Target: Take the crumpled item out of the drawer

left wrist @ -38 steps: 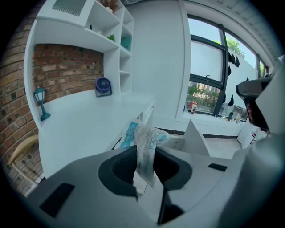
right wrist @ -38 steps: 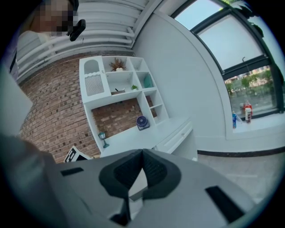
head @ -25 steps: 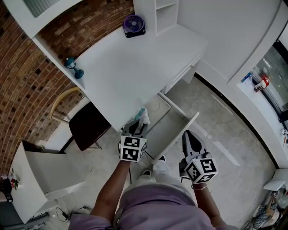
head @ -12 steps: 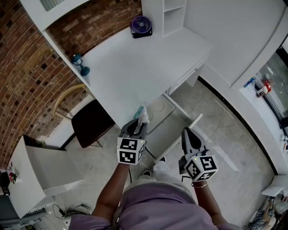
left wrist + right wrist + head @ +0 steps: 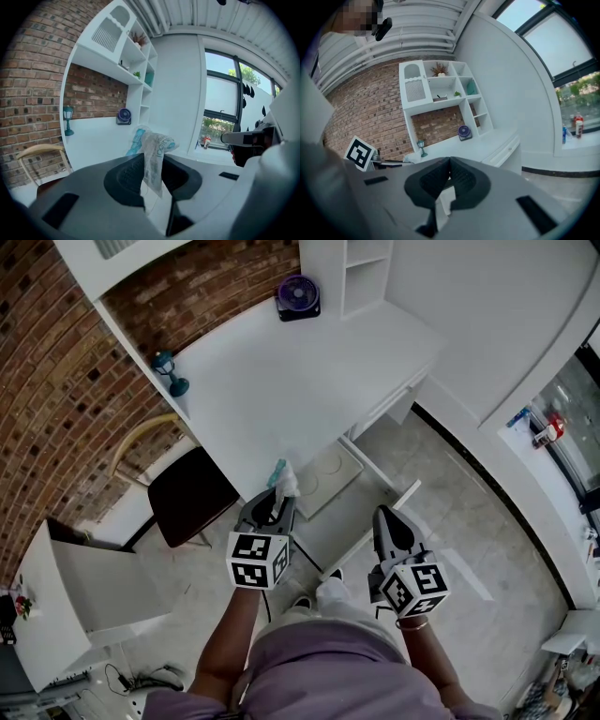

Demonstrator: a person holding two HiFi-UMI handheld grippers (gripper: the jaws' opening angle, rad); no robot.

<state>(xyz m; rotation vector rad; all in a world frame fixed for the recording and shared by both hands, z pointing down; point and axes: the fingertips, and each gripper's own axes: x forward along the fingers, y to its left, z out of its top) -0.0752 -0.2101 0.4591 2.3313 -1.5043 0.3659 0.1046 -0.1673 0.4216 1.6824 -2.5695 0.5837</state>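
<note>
a crumpled plastic wrapper [image 5: 153, 152], translucent white with teal print, is pinched between the pads of the left gripper [image 5: 153, 174]. the jaws are drawn in to a narrow gap, and that gap is filled by the wrapper. in the left gripper view, the wrapper's long axis is seen to run roughly upright along the line of the jaws. its thin, pointed lower end hangs down between the pads, and its wider, crumpled upper end stands out past the fingertips. the teal part of that upper end is tilted toward the left jaw.

in the head view, the wrapper [image 5: 283, 480] is seen projecting forward from the tips of the left gripper [image 5: 278, 502], its free end pointed toward the white desk [image 5: 281, 381]. it is held up clear of the open drawer [image 5: 345, 486], which lies ahead of the jaws and to their right. the wrapper is touched by nothing but the pads.

the right gripper [image 5: 449, 174] is held to the right of the drawer [image 5: 506, 150]. its pads are brought together at the tips, and nothing is gripped between them. in the head view, the right gripper [image 5: 385, 518] is seen just beside the drawer's front panel; contact with the panel cannot be made out.
</note>
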